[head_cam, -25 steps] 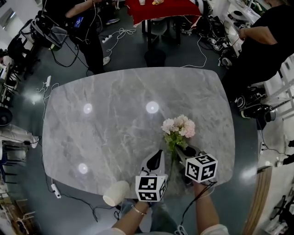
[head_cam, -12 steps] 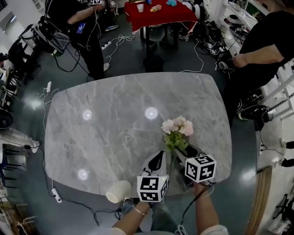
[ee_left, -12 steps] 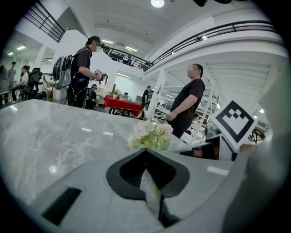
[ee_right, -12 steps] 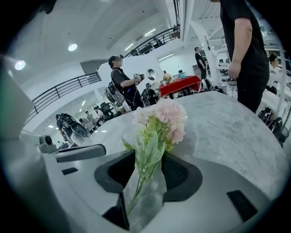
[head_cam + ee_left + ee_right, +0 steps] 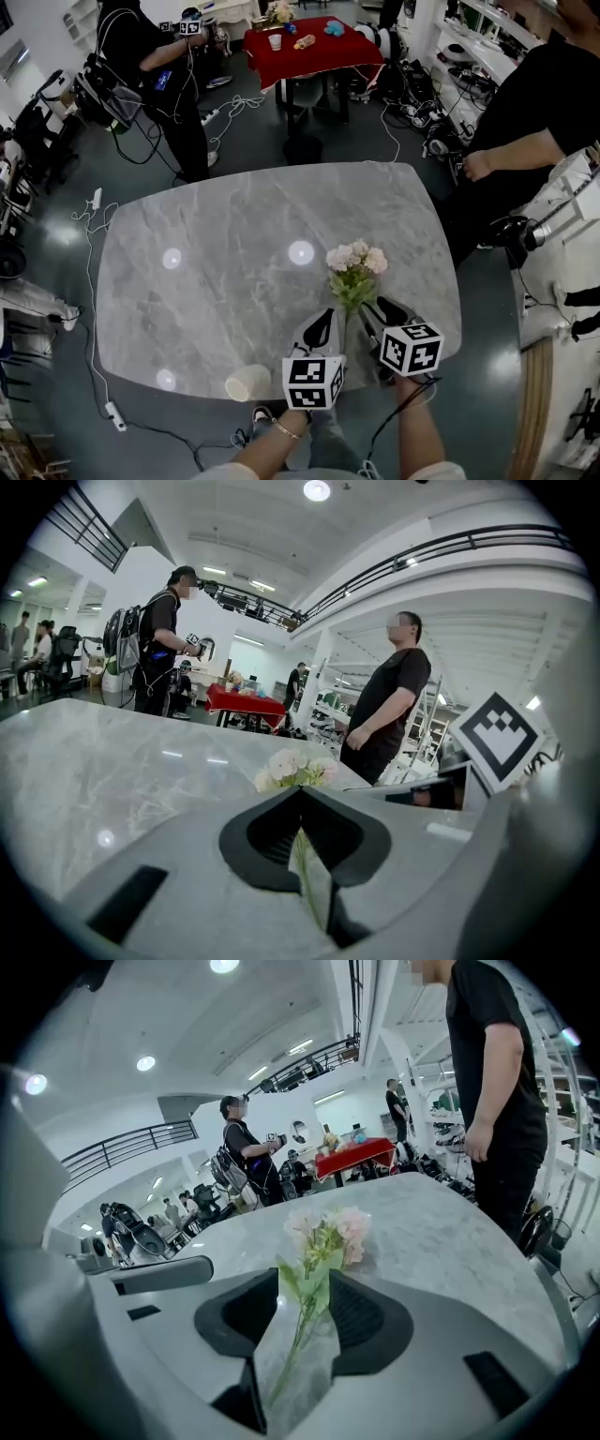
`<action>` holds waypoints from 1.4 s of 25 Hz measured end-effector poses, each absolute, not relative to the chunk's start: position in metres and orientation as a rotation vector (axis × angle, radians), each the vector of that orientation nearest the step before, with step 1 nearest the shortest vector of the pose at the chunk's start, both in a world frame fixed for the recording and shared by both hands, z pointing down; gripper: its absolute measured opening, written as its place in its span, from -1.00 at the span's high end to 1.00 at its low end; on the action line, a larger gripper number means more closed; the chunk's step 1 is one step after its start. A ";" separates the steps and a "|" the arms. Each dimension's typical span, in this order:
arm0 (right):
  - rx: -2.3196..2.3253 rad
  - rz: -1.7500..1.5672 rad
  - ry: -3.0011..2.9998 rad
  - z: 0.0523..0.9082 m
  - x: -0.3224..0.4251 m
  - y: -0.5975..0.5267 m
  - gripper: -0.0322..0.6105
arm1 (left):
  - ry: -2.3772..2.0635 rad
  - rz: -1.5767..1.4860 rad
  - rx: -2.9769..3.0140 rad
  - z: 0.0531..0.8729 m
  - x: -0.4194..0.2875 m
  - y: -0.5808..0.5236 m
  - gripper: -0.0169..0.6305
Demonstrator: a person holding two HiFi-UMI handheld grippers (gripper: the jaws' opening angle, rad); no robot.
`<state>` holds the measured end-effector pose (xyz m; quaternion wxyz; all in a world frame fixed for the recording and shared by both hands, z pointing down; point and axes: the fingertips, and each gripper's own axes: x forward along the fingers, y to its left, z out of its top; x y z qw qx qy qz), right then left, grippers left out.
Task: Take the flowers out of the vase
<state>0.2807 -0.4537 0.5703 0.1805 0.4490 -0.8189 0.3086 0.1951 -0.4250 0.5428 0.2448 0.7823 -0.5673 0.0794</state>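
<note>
One bunch of flowers looks to lie on the tabletop, out of the vase, which sits tipped at the near edge, well apart. R gripper jaws have just been opening, stem between them unpressed, prob. releasing since it's out. L gripper jaws clenched, seemingly on nothing.

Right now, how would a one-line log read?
flowers: out of vase | left fingers: shut on stem | right fingers: just opened, stem between

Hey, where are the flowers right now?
Head view: the flowers are over the table's near right part, stem pinched in the left claw; the right claw has just been opening around it.
</note>
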 end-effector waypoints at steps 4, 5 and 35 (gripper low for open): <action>1.337 0.848 -2.315 0.547 0.286 -0.440 0.44 | -1.560 0.201 2.161 0.518 0.192 -0.415 0.92; 1.357 0.842 -2.315 0.541 0.288 -0.436 0.46 | -1.563 0.199 2.167 0.512 0.191 -0.411 0.92; 1.911 0.467 -2.330 0.378 0.219 -0.275 0.89 | -1.468 -0.069 2.511 0.348 0.089 -0.285 0.92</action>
